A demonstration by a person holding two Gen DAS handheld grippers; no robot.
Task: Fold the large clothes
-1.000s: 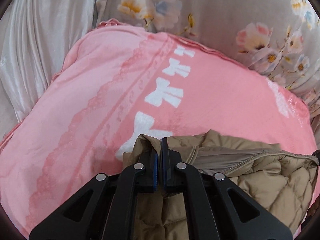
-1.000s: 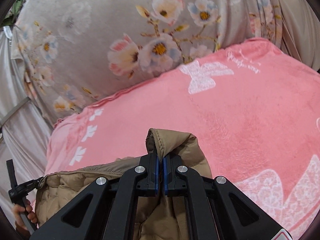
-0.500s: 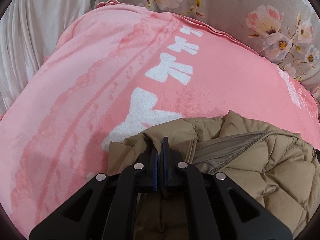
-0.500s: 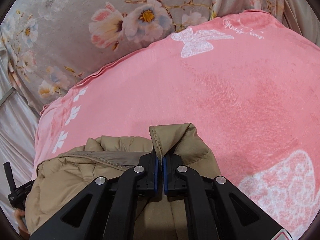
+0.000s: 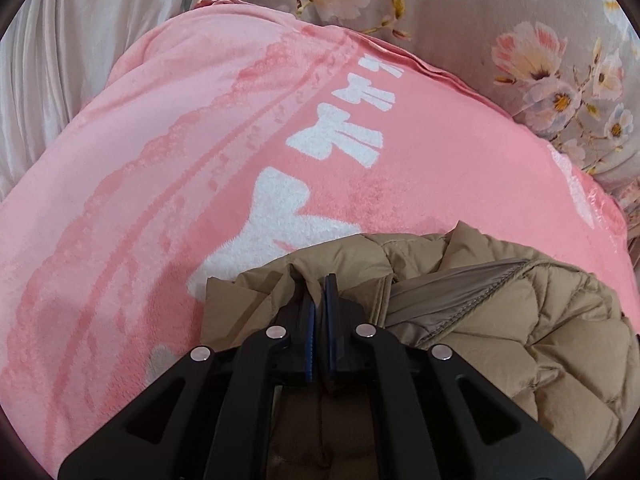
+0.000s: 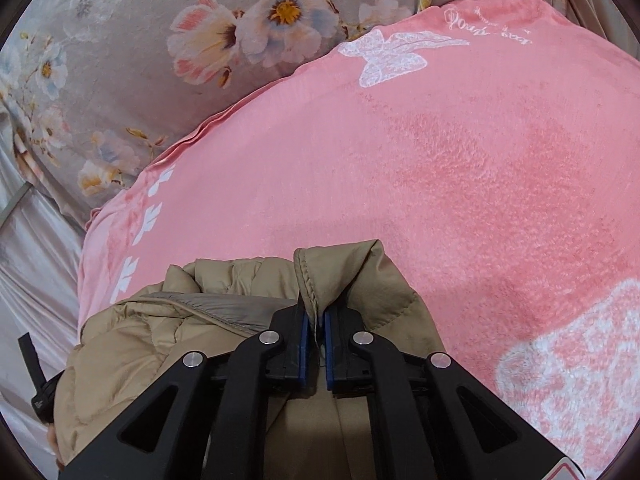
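A tan quilted puffer jacket (image 5: 500, 312) lies bunched on a pink blanket (image 5: 200, 152); in the right wrist view the jacket (image 6: 168, 320) fills the lower left. My left gripper (image 5: 319, 292) is shut on a fold of the jacket's edge, low over the blanket. My right gripper (image 6: 314, 316) pinches a stitched hem of the jacket, its jaws a narrow gap apart with the fabric between them. The jacket's grey lining (image 5: 448, 292) shows between the two grips. The jacket under both grippers is hidden.
The pink blanket (image 6: 460, 184) has white bow and butterfly prints. A grey floral bedcover (image 6: 140, 40) lies behind it, also in the left wrist view (image 5: 520, 20). Pale satin fabric (image 5: 60, 48) lies at the left. The other gripper's handle (image 6: 36, 380) shows at the left edge.
Both grippers have moved down and forward with the jacket, so it now rests more on the blanket. The right jaws have parted slightly around the hem.
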